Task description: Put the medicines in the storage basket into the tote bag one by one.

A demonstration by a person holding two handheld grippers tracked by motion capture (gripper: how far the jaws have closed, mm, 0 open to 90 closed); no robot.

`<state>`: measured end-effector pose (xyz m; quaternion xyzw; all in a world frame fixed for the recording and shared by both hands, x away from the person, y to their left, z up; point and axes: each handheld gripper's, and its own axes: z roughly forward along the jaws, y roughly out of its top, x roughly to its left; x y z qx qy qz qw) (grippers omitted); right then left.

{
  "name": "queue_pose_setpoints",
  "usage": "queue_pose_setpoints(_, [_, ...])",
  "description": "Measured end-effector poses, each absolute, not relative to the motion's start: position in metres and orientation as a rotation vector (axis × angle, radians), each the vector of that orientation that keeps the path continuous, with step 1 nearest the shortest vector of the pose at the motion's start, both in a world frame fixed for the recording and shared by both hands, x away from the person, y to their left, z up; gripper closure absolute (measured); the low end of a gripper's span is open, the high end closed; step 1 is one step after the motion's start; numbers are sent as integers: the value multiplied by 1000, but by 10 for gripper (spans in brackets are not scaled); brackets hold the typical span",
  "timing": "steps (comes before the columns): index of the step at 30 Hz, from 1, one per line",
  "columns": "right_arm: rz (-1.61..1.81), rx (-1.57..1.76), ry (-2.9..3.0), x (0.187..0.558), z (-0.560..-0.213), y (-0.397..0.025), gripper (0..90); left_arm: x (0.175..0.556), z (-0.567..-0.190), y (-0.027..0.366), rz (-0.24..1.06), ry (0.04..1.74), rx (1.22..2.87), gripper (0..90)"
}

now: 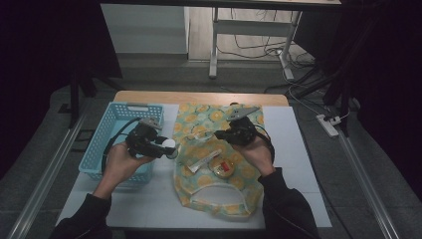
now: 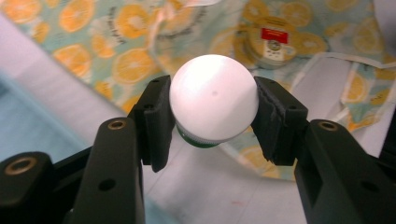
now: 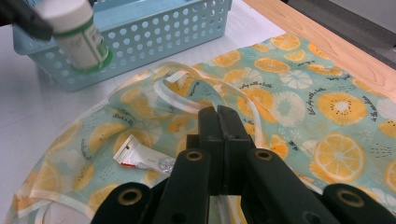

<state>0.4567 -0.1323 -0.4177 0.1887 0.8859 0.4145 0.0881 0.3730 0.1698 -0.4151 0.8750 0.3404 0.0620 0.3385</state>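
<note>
Now we are gripping a small white bottle point(image 2: 214, 98) between the fingers of the left gripper point(image 1: 168, 148), pinching it at its rounded cap, and we are holding it in the air just beside the blue basket point(image 1: 102, 144), over the white table point(image 1: 293, 149). Our right gripper point(image 1: 221, 134) is hovering over the lemon-print apron point(image 1: 199, 117), its fingers pressed together; a pale apron strap point(image 3: 187, 100) is running under them, and we cannot tell whether it is pinched. By our reckoning we are partway through clearing things into the basket: the bottle is lifted but not yet dropped in, while a small tube point(image 3: 140, 156), a round tin point(image 2: 273, 42) and a long white packet point(image 1: 204, 160) are waiting on the apron. We are struggling to read the bottle's label, the basket's floor is partly hidden behind our left hand point(image 1: 119, 167), and the tin's lettering is too blurred to make out.
</note>
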Motion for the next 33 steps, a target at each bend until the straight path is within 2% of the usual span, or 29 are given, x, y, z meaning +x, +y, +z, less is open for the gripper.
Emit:
queue_pose_setpoints(15, [1237,561,2632,457,-418,-132,900,377,-432,110,114,758,2323,507])
queue_pose_setpoints(33, [1234,560,2630,457,-419,-131,900,408,-459,79,148,820,2346,506])
